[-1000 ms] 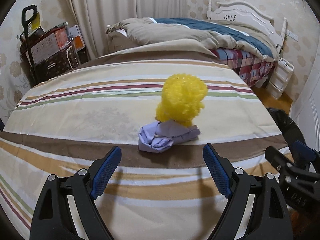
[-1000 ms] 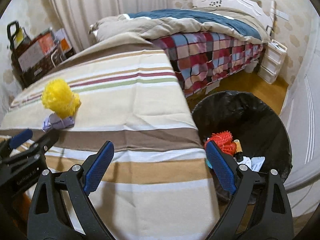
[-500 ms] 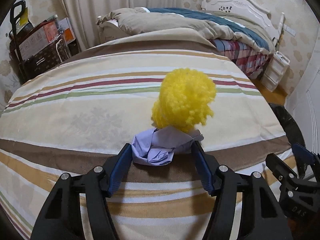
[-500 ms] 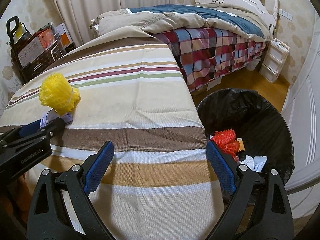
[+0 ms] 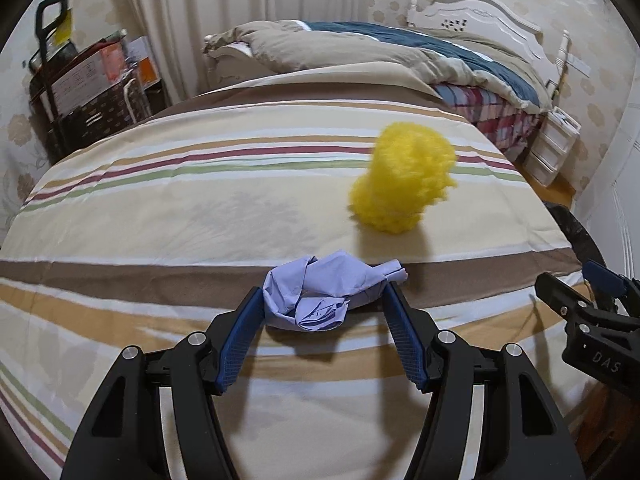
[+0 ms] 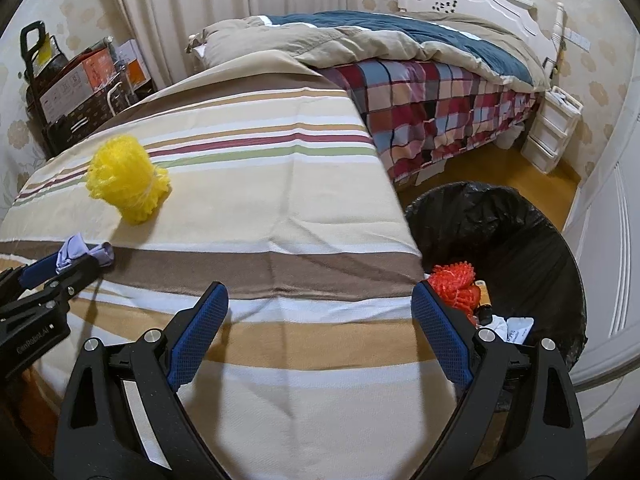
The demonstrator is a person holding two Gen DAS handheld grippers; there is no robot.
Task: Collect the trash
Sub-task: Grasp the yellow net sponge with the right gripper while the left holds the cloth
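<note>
Glove is sitting crumpled between your left tongs, at six o'clock in the left wrist view, over the brown stripe of the bedspread. You are clamping it now: the jaws have just been closing, and both blue pads are pressing its sides, so the left tongs are grasping the lilac wad. It is looking soft, thin and very light, so I judge it will be squashing rather than resisting, and a loose flap may be slipping out. You are taking it across the bunched middle, which seems the surest hold. Its long axis is running from nine to three o'clock, with the narrow twisted end pointing toward three and the fat folded end toward nine. Just beyond it, at one o'clock, the yellow mesh ball is lying apart from the glove, blurred in this view. From the right wrist view the same ball is sitting at ten o'clock. Your right tongs are hanging released, jaws wide with nothing between them, over the bed edge. The black-lined bin is waiting at three o'clock, already holding a red mesh ball and some paper scraps. Getting the glove there looks like your step in hand.
</note>
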